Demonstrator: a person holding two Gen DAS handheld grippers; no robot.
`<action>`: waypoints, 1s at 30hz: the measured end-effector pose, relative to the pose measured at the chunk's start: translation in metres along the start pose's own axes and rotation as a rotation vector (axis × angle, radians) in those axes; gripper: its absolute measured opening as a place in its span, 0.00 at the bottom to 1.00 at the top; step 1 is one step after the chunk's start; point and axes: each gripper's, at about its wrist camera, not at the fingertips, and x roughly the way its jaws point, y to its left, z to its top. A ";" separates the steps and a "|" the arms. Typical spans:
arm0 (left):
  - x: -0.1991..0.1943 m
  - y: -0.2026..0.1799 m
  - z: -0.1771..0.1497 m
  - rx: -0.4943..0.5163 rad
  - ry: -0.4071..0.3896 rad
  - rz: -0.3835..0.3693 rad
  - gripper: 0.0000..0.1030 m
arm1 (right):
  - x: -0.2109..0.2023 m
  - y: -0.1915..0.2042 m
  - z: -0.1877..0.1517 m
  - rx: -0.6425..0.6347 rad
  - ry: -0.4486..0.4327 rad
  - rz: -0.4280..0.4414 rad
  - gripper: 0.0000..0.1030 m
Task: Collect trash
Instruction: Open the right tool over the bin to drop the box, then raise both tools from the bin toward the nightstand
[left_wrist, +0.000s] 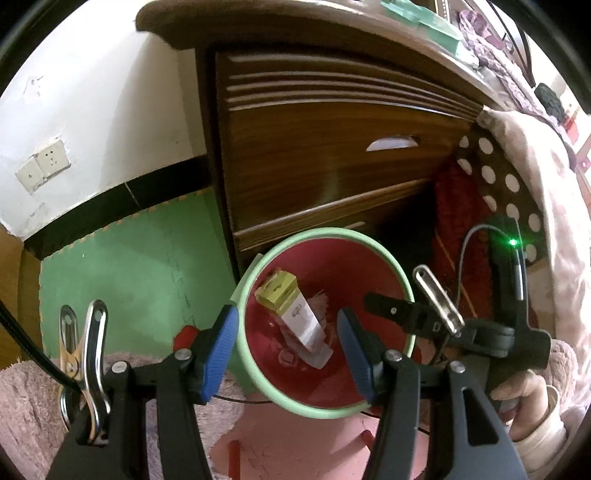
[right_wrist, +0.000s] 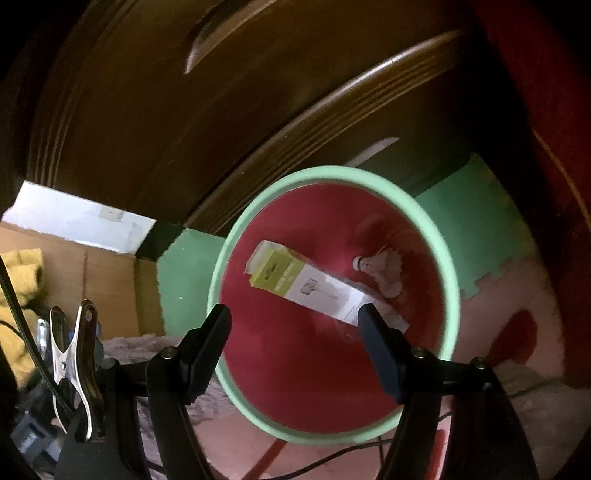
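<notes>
Looking down my left wrist camera, I see the left gripper (left_wrist: 286, 345) hanging wide and empty over the red bin (left_wrist: 384, 254) — a yellow-and-white box (left_wrist: 291, 314) leans inside. The right gripper (left_wrist: 373, 301) reaches in beside it. From the right wrist, its own jaws gape too, holding nothing — a shuttlecock (right_wrist: 380, 267) lies behind the box.

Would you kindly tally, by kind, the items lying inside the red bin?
Cardboard box: 1
Shuttlecock: 1
Total: 2, both inside the red bin; small clear scraps on its bottom are too indistinct to count.
</notes>
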 end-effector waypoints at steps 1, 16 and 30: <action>-0.001 -0.001 0.000 0.005 -0.004 0.000 0.57 | -0.002 0.002 -0.001 -0.010 -0.005 -0.005 0.70; -0.033 -0.023 0.005 0.070 -0.073 -0.023 0.57 | -0.060 0.047 -0.024 -0.226 -0.181 -0.042 0.70; -0.091 -0.037 0.033 0.107 -0.224 -0.041 0.56 | -0.136 0.061 -0.022 -0.287 -0.354 -0.052 0.70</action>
